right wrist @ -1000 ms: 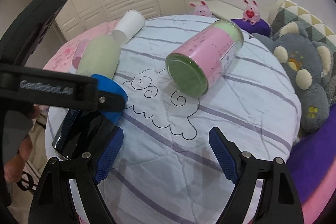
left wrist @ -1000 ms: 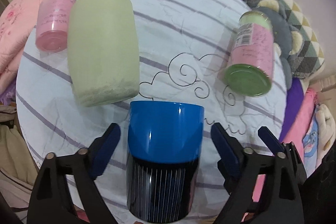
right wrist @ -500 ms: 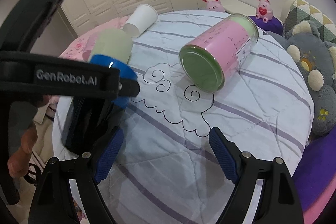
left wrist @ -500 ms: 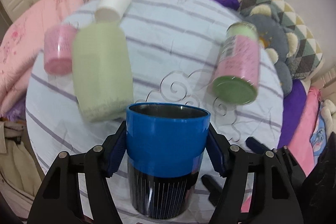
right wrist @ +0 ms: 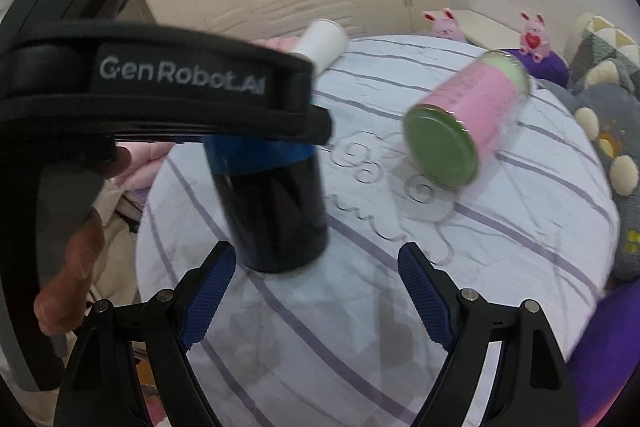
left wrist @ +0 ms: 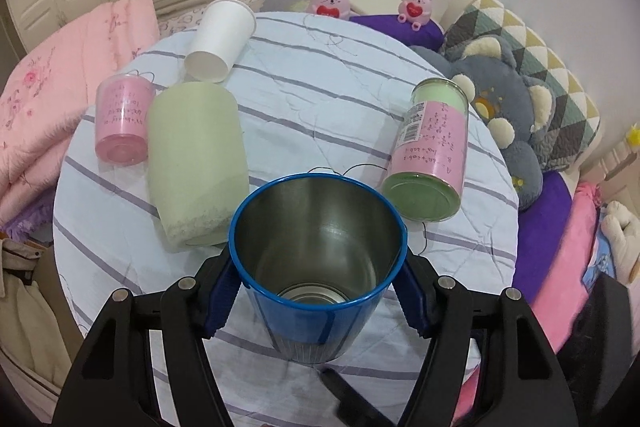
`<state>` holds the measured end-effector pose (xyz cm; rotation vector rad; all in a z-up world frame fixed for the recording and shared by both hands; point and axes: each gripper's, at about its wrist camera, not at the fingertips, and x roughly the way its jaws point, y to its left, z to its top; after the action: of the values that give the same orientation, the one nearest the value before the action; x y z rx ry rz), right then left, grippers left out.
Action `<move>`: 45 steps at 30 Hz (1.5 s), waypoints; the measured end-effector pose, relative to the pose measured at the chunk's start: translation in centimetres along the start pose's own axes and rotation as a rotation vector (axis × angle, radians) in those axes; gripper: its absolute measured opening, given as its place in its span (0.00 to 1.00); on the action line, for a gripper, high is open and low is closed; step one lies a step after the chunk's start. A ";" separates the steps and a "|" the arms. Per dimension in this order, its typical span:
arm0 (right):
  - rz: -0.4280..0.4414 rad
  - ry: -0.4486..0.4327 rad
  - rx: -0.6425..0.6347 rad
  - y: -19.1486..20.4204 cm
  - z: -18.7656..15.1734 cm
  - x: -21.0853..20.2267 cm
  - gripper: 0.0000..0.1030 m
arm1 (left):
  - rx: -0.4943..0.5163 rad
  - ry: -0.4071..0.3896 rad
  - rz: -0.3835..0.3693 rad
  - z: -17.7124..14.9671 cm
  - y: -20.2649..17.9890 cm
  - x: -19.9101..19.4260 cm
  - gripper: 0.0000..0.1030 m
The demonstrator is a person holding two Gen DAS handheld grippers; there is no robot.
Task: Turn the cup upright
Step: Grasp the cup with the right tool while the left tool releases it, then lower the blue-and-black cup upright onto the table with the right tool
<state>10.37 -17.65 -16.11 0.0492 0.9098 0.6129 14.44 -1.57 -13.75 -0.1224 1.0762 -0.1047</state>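
A blue-rimmed steel cup with a dark striped body is clamped in my left gripper, mouth up and tilted toward the camera, above the striped round table. In the right wrist view the same cup is nearly upright, its base close to the cloth, held by the left gripper. My right gripper is open and empty, just right of and in front of the cup.
Lying on the table are a pale green cup, a small pink jar, a white paper cup and a pink jar with green lid. Plush cushions border the right side, a pink quilt the left.
My left gripper shut on the blue cup, lifted it and turned it from lying on its side to mouth up. The right gripper moved closer to the cup.
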 end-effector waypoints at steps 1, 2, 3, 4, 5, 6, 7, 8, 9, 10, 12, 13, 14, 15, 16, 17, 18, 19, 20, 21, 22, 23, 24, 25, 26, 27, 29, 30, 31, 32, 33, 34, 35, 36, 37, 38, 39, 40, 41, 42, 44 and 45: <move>0.017 0.003 0.006 -0.1 0.2 0.5 0.82 | 0.000 0.001 -0.001 0.0 0.0 0.0 0.67; 0.030 -0.002 0.010 0.0 0.4 1.0 0.82 | -0.001 0.003 0.003 -0.1 0.0 0.1 0.67; 0.049 -0.008 0.010 0.0 0.6 1.4 0.82 | -0.006 0.004 0.003 -0.1 0.1 0.0 0.67; 0.082 -0.015 0.019 -0.2 0.8 1.7 0.82 | -0.013 0.004 0.001 0.0 0.4 0.0 0.67; 0.102 -0.014 0.025 -0.3 1.0 2.0 0.82 | -0.019 0.003 -0.001 -0.1 0.7 0.0 0.67; 0.116 -0.013 0.022 -0.3 1.3 2.2 0.82 | -0.022 0.006 -0.007 0.0 0.8 0.0 0.67; 0.121 -0.019 0.015 -0.2 1.4 2.1 0.82 | -0.023 0.009 -0.013 0.0 0.9 0.0 0.67; 0.141 -0.031 0.009 -0.2 1.5 2.2 0.82 | -0.022 0.012 -0.015 0.1 0.9 0.1 0.67; 0.181 -0.025 0.015 -0.4 1.6 2.5 0.82 | -0.028 0.012 -0.019 0.1 1.0 0.1 0.67; 0.200 -0.014 0.022 -0.6 1.7 2.8 0.82 | -0.028 0.014 -0.026 0.2 1.1 0.2 0.67; 0.245 -0.001 0.051 -1.3 1.9 3.3 0.82 | -0.018 0.017 -0.026 0.2 0.9 0.3 0.67; 0.261 0.007 0.059 -1.5 2.1 3.6 0.82 | -0.012 0.019 -0.026 0.2 0.8 0.4 0.67; 0.282 0.013 0.066 -1.7 2.2 3.8 0.82 | -0.005 0.019 -0.024 0.2 0.6 0.4 0.67; 0.308 0.013 0.080 -2.1 2.3 4.0 0.82 | 0.003 0.020 -0.023 0.3 0.6 0.5 0.67; 0.318 0.010 0.089 -2.4 2.5 4.1 0.82 | 0.006 0.020 -0.022 0.3 0.5 0.5 0.67; 0.327 0.003 0.098 -2.6 2.6 4.1 0.82 | 0.007 0.024 -0.026 0.3 0.4 0.5 0.68; 0.343 0.002 0.103 -2.9 2.7 4.2 0.81 | 0.006 0.035 -0.037 0.3 0.4 0.6 0.71; 0.362 0.001 0.100 -3.0 2.7 4.1 0.70 | 0.005 0.050 -0.050 0.3 0.4 0.7 0.72; 0.377 -0.005 0.097 -3.0 2.8 4.0 0.69 | 0.002 0.051 -0.050 0.2 0.5 0.6 0.73; 0.371 -0.010 0.092 -3.0 2.8 3.9 0.69 | -0.002 0.044 -0.043 0.1 0.6 0.5 0.74; 0.372 -0.005 0.080 -3.0 2.9 4.0 0.69 | -0.004 0.040 -0.044 -0.1 0.7 0.4 0.75; 0.373 -0.008 0.073 -3.0 2.8 3.9 0.69 | -0.010 0.037 -0.049 -0.2 0.9 0.3 0.75; 0.372 -0.017 0.068 -3.0 2.8 3.8 0.68 | -0.019 0.030 -0.054 -0.4 1.2 0.0 0.75; 0.369 -0.024 0.058 -2.9 2.7 3.7 0.68 | -0.026 0.019 -0.060 -0.6 1.4 -0.4 0.76; 0.355 -0.042 0.041 -2.7 2.5 3.4 0.68 | -0.034 0.008 -0.068 -0.8 1.7 -0.8 0.78; 0.342 -0.057 0.024 -2.5 2.4 3.1 0.68 | -0.045 -0.006 -0.073 -1.0 1.9 -1.2 0.81; 0.289 -0.091 -0.014 -2.0 2.1 2.5 0.68 | -0.058 -0.042 -0.070 -1.5 2.5 -2.5 0.83; 0.269 -0.105 -0.029 -1.7 2.0 2.4 0.68 | -0.061 -0.059 -0.070 -1.8 2.8 -3.1 0.83; 0.254 -0.120 -0.041 -1.5 1.8 2.2 0.68 | -0.070 -0.072 -0.072 -2.1 3.1 -3.6 0.83; 0.234 -0.131 -0.056 -1.3 1.6 2.0 0.68 | -0.090 -0.086 -0.077 -2.4 3.6 -4.2 0.84; 0.203 -0.144 -0.079 -1.0 1.4 1.8 0.68 | -0.110 -0.100 -0.081 -2.6 4.2 -4.8 0.85; 0.199 -0.149 -0.086 -1.3 1.4 2.2 0.68 | -0.128 -0.115 -0.079 -2.8 4.7 -5.2 0.86; 0.190 -0.159 -0.093 -1.4 1.4 1.9 0.68 | -0.138 -0.120 -0.065 -3.1 5.2 -5.5 0.87; 0.165 -0.172 -0.115 -1.1 1.1 1.7 0.68 | -0.152 -0.124 -0.051 -3.3 5.6 -5.7 0.88; 0.156 -0.175 -0.131 -1.0 0.8 0.9 0.68 | -0.167 -0.125 -0.039 -3.5 6.1 -5.9 0.88; 0.144 -0.182 -0.146 -1.2 1.0 0.7 0.68 | -0.181 -0.125 -0.031 -3.6 6.4 -6.0 0.88; 0.135 -0.184 -0.155 -1.2 1.0 1.1 0.68 | -0.195 -0.128 -0.028 -3.8 6.8 -6.1 0.88; 0.122 -0.186 -0.168 -1.1 0.9 1.2 0.68 | -0.193 -0.126 -0.029 -4.0 6.9 -6.1 0.88; 0.111 -0.189 -0.176 -1.1 1.1 1.3 0.68 | -0.189 -0.117 -0.020 -4.2 6.9 -6.0 0.88; 0.099 -0.189 -0.185 -1.0 0.9 1.2 0.68 | -0.190 -0.112 -0.006 -4.4 7.0 -5.9 0.88; 0.085 -0.188 -0.195 -0.8 0.9 1.4 0.68 | -0.188 -0.112 0.005 -4.9 6.9 -6.0 0.88; 0.078 -0.189 -0.203 -0.7 0.5 1.0 0.68 | -0.185 -0.111 0.006 -5.2 6.8 -6.0 0.88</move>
<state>11.57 -17.57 -16.72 -0.0394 0.6620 0.7573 7.19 5.79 -12.01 -0.2881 0.9744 0.0073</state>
